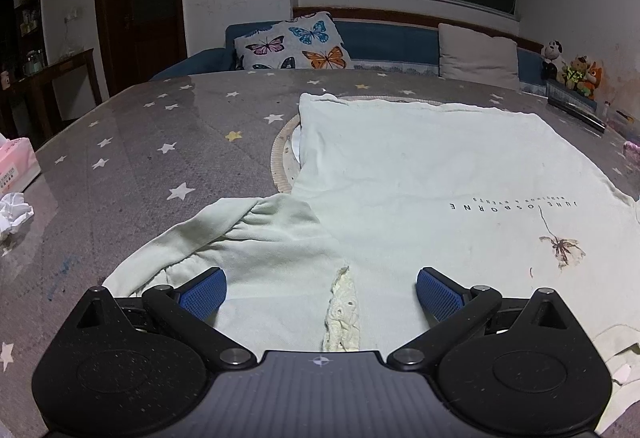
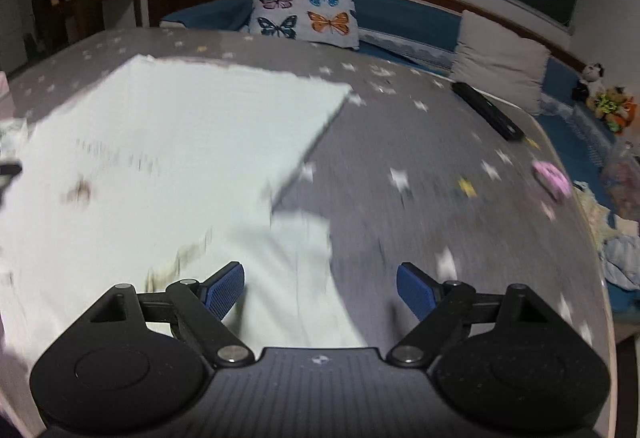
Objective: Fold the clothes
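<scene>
A pale mint sweatshirt (image 1: 420, 177) with dark lettering and a flower print lies flat, face up, on the star-patterned grey table cover (image 1: 160, 141). Its left sleeve (image 1: 224, 234) is bunched and folded inward near the shoulder. My left gripper (image 1: 322, 288) hovers open just above that shoulder and a lace trim, with nothing between its blue pads. In the blurred right wrist view the same sweatshirt (image 2: 172, 141) fills the left half. My right gripper (image 2: 320, 290) stands open over the garment's right sleeve edge, holding nothing.
A pink tissue pack (image 1: 16, 161) and crumpled tissue (image 1: 14, 211) lie at the table's left edge. A black remote (image 2: 488, 111) and a pink object (image 2: 552, 177) sit on the right. Behind are a blue sofa with a butterfly pillow (image 1: 292, 45), a grey cushion and plush toys (image 1: 576, 71).
</scene>
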Tool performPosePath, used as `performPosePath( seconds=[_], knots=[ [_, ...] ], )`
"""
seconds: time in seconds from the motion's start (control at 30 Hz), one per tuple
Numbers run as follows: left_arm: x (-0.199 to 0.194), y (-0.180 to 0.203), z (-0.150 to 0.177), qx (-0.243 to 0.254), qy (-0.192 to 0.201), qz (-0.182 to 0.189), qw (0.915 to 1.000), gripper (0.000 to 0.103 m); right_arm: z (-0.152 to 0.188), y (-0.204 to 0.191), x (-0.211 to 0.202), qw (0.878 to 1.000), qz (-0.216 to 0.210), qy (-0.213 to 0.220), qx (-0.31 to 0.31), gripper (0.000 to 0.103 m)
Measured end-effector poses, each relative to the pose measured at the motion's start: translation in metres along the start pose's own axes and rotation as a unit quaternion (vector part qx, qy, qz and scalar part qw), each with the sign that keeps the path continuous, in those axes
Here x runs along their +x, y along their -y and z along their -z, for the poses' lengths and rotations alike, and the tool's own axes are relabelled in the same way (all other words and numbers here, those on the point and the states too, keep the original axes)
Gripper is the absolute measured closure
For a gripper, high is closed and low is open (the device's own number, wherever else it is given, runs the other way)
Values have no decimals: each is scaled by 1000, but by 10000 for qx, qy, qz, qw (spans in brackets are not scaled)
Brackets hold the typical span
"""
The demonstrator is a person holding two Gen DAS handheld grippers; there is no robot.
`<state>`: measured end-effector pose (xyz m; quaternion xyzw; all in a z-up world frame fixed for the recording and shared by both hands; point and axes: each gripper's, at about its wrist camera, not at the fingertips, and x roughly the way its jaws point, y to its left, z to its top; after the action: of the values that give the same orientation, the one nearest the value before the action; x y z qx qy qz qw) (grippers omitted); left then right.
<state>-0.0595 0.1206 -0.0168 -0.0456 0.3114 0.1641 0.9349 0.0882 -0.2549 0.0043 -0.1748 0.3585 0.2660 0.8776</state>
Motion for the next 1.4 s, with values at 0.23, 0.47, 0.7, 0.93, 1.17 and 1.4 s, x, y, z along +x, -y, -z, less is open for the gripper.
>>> performPosePath(
  seconds=[0.23, 0.47, 0.7, 0.93, 1.17, 1.4],
  knots=[
    [-17, 23, -12, 263, 173, 211, 9993, 0, 43, 10, -26, 9973, 490, 29, 540, 19],
    [-14, 89, -16, 868, 81, 885, 9923, 0, 48, 26, -37, 9922, 683, 324, 991, 21],
    [-7, 148, -11, 1319, 28, 1309, 9826, 0, 15, 9, -16, 9947, 295, 642, 744, 22],
    [-6, 181, 14, 1797, -165, 1520, 9718, 0, -8, -7, 27, 9977, 137, 462, 483, 22],
    [-24, 182, 31, 2094, -82, 1739, 9622, 0, 4, -15, 6, 9985, 101, 514, 164, 21],
    [-45, 173, 43, 2227, -129, 1999, 9541, 0, 20, -52, -30, 9952, -563, 616, -506, 19]
  ],
)
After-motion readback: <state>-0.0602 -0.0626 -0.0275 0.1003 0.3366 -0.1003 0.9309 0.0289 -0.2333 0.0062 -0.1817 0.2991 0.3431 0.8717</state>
